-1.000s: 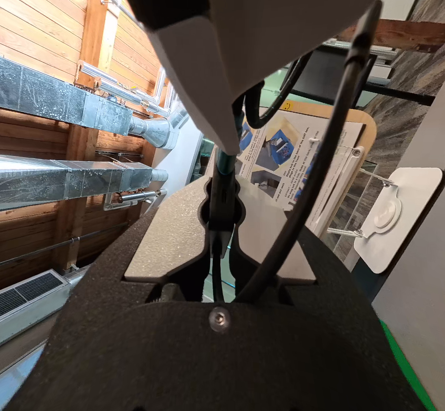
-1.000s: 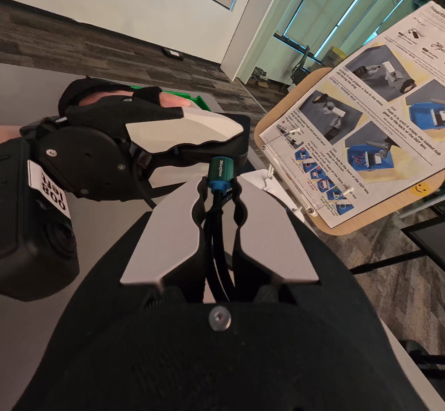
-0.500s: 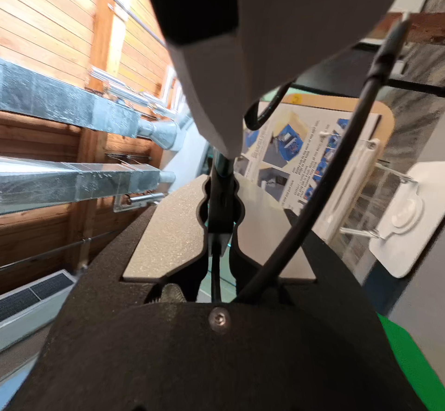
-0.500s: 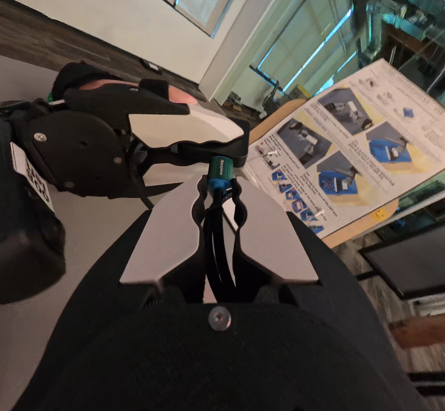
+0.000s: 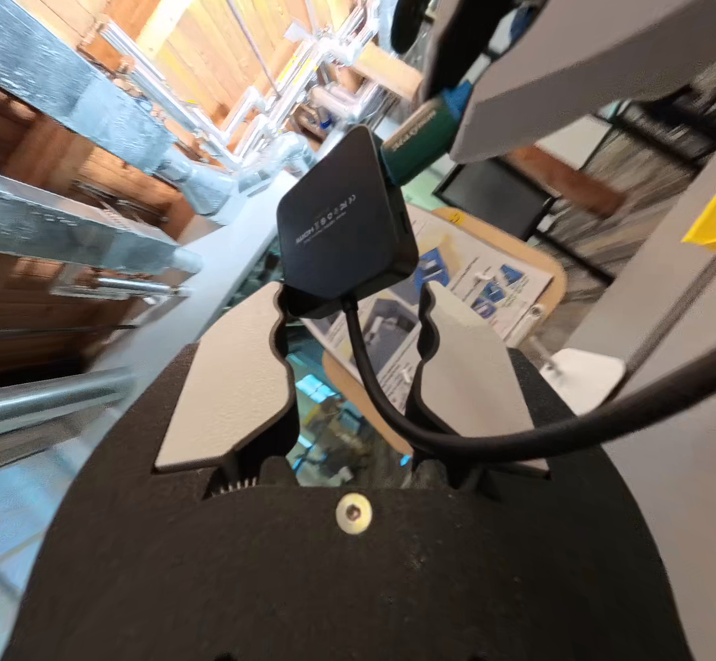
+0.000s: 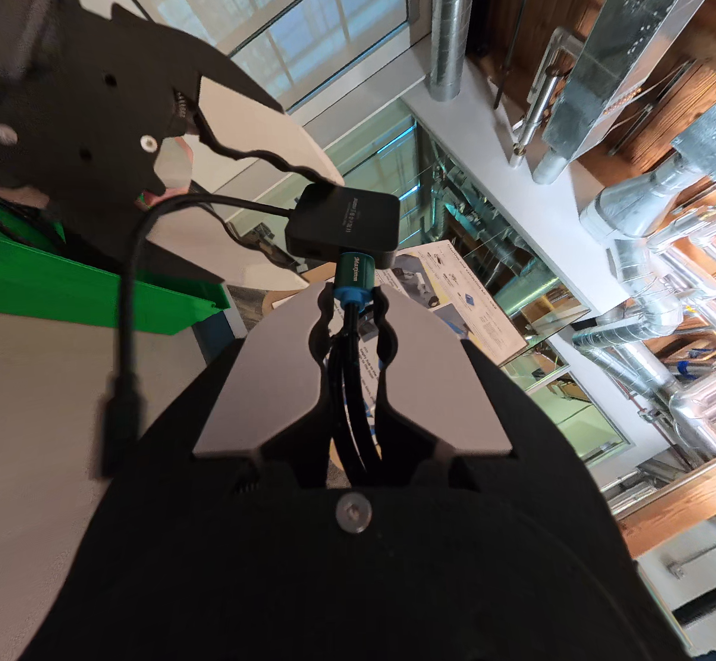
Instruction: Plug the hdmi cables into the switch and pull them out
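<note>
The left gripper (image 5: 350, 317) stood wide open, its fingers apart on either side of the black switch (image 5: 345, 231), whose lower corner lay just at one fingertip. The right gripper (image 6: 353, 295) was closed on the HDMI cable (image 6: 350, 382) just behind its green plug (image 6: 353, 268), which sat seated in the edge of the switch (image 6: 345, 222). The switch's own black lead (image 5: 445, 437) drooped across the left gripper. A green bin (image 6: 97, 293) and a grey counter (image 6: 46, 410) lay beyond, with an instruction sheet (image 6: 465, 293) behind.

Black gripper bodies (image 5: 348, 565) — grey scalloped fingers (image 6: 271, 390), silver screws (image 6: 353, 514)
</note>
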